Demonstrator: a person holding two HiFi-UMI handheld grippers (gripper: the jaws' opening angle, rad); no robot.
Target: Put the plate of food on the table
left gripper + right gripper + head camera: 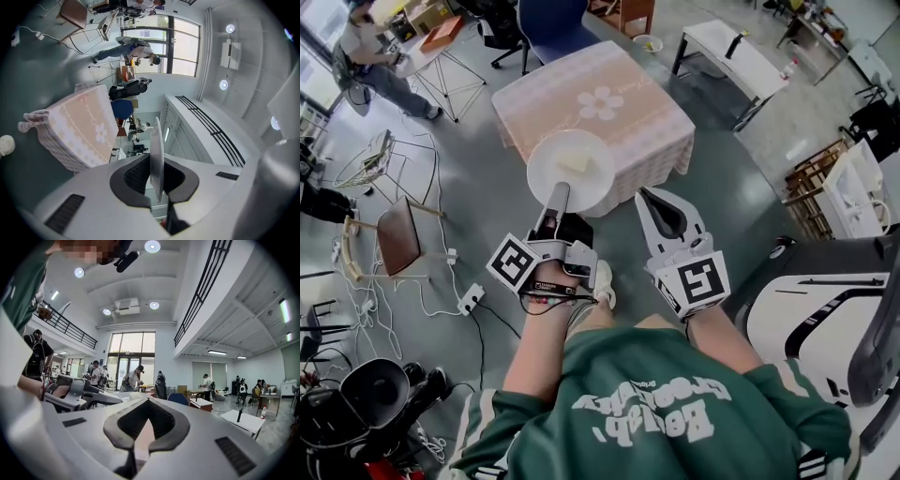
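Note:
In the head view a white plate (pixel 572 169) carrying a pale piece of food (pixel 575 162) hangs in front of me, over the near edge of a square table (pixel 623 127) covered in a pink cloth with a flower print. My left gripper (pixel 557 197) is shut on the plate's near rim. The left gripper view shows the plate (pixel 156 140) edge-on between that gripper's dark pads (pixel 136 176), with the table (pixel 82 129) off to the left. My right gripper (pixel 647 197) is beside the plate, shut and empty; its own view shows the jaws (pixel 147 401) together.
The floor around the table is grey. A wooden folding chair (pixel 398 234) and a power strip with cables (pixel 472 300) lie to the left. A large white machine (pixel 825 309) stands at the right. A white bench table (pixel 736 56) and a blue chair (pixel 553 23) stand beyond the table, and a person (pixel 370 56) at the far left.

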